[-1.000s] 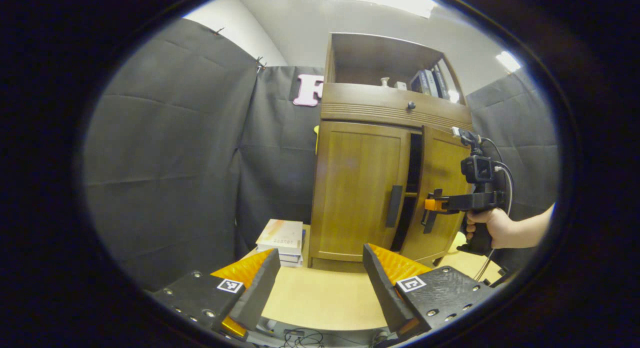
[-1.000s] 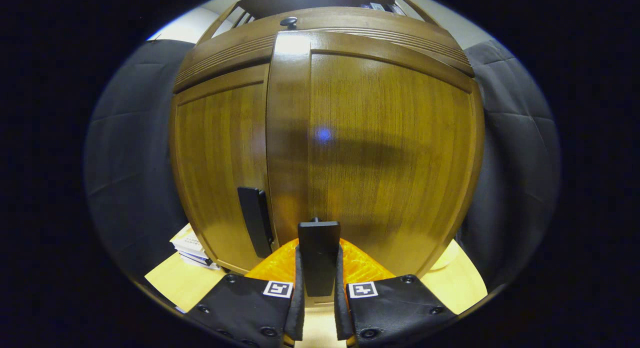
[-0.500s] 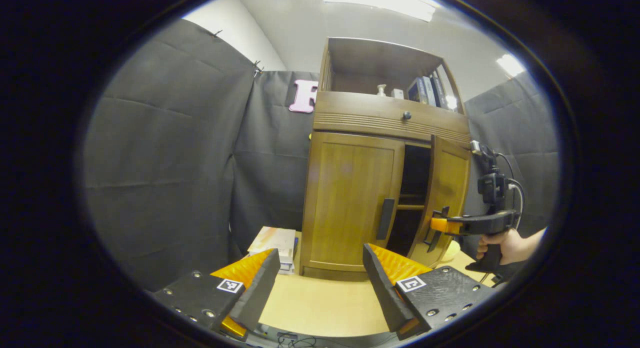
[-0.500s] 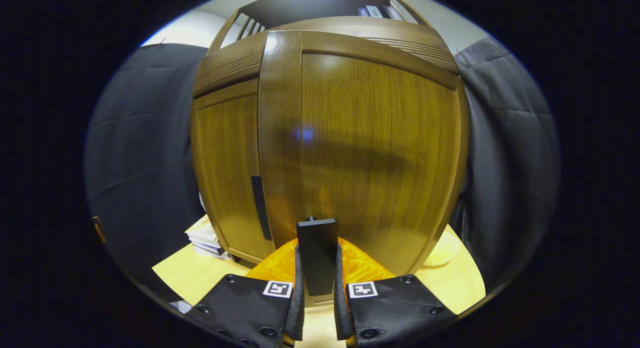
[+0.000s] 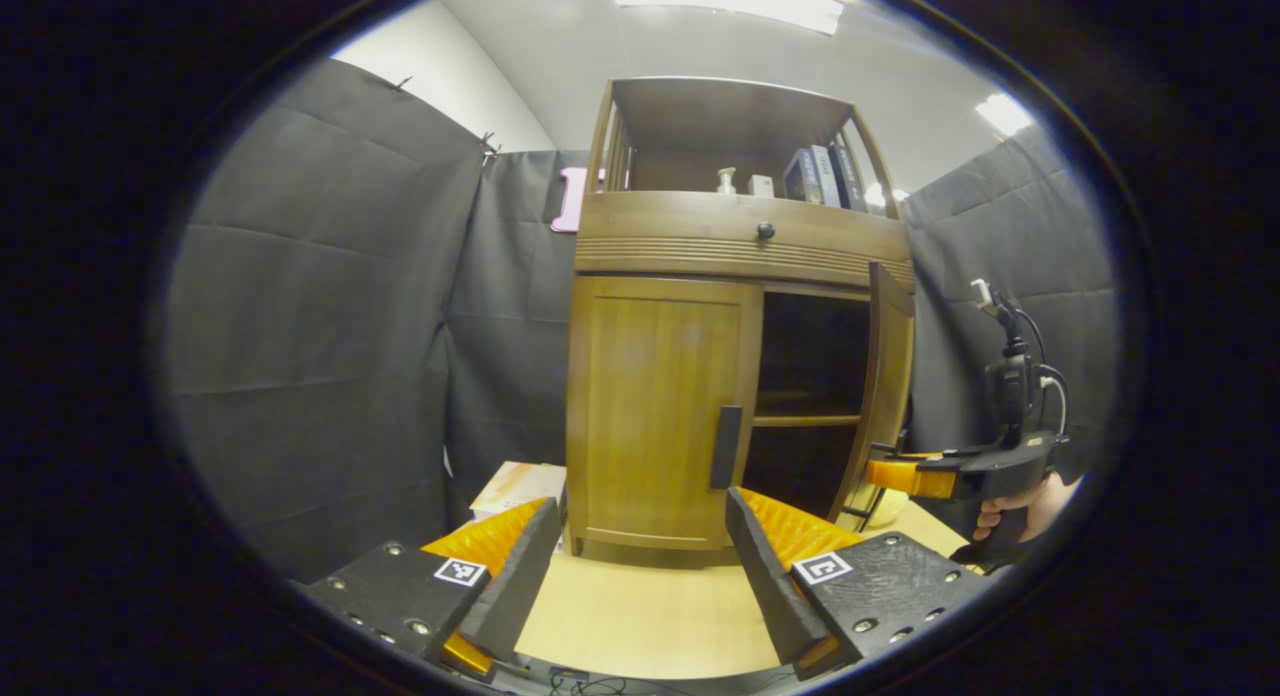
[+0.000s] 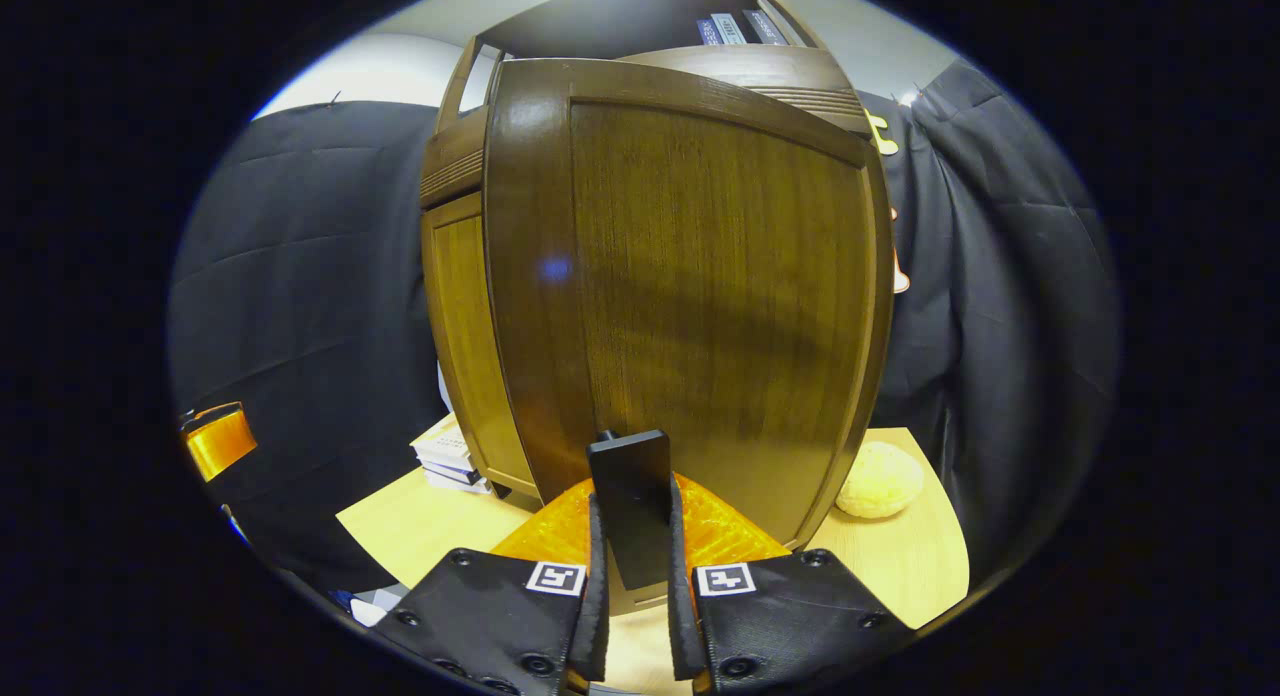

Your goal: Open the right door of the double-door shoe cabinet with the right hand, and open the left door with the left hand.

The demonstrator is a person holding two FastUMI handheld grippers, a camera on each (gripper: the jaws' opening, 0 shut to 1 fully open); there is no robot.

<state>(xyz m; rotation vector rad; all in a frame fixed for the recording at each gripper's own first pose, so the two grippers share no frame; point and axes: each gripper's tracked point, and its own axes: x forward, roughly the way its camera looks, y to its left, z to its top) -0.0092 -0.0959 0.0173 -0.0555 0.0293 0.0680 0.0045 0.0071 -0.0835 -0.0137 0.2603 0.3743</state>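
A brown wooden shoe cabinet [image 5: 740, 246] stands on a light wooden table [image 5: 640, 616]. Its left door [image 5: 650, 416] is closed, with a dark vertical handle [image 5: 725, 446]. The right door [image 5: 885, 396] [image 6: 700, 296] is swung far out, showing a dark inside with a shelf [image 5: 805, 419]. My right gripper [image 6: 632, 616] is shut on the right door's dark handle [image 6: 632, 511]; from the left gripper view it sits at the door's edge [image 5: 900, 474], held by a hand [image 5: 1020, 506]. My left gripper [image 5: 640, 576] hangs open in front of the cabinet, apart from the left door.
A stack of books [image 5: 515, 486] lies on the table left of the cabinet. A pale round object [image 6: 880, 481] rests on the table behind the open door. Books and small items stand on the cabinet's top shelf [image 5: 790, 176]. Black cloth walls surround the booth.
The right door has swung from slightly ajar to wide open, pulled by my right gripper on its handle. My left gripper's view has shifted so the cabinet sits more central.
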